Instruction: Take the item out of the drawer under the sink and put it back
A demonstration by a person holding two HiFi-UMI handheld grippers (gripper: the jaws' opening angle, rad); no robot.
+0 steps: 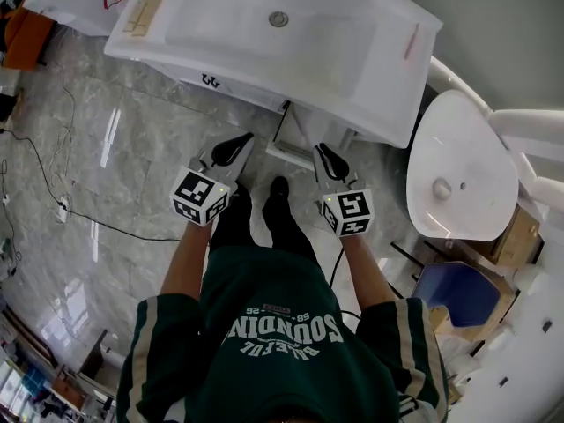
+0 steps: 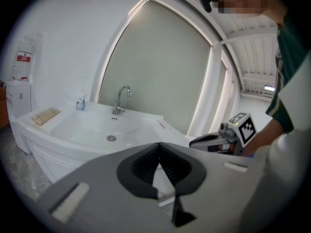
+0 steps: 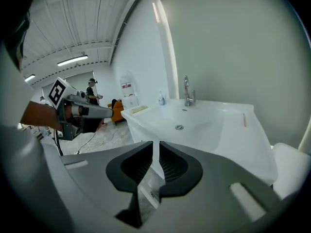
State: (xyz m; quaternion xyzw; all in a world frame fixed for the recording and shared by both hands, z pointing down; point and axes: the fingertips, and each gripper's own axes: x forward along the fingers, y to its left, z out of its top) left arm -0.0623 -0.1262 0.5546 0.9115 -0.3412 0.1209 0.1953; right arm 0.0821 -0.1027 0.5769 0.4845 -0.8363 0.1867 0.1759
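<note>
The left gripper (image 1: 236, 144) is held out in front of the person's left side, near the front of the sink (image 1: 220, 25); its jaws are closed tip to tip with nothing between them. Just right of it, under the sink's near edge, sits the drawer (image 1: 295, 145); from above I cannot tell whether it is pulled out or pushed in. The item itself shows in no view, so it is presumably inside the drawer (or hidden under the basin's overhang). Right again, the right gripper (image 1: 326, 154) is level with the left one and near the drawer; its jaws are a narrow slit apart and hold nothing. A white toilet (image 1: 463, 170) is farther right.

Since the item is unseen, its weight, stiffness and slipperiness cannot be judged; treating it as possibly fragile seems wise, with a hold across its firmest middle. The drawer likely slides stiffly; its front lip or handle looks the sensible place to grip, with jaws opened wider first.
</note>
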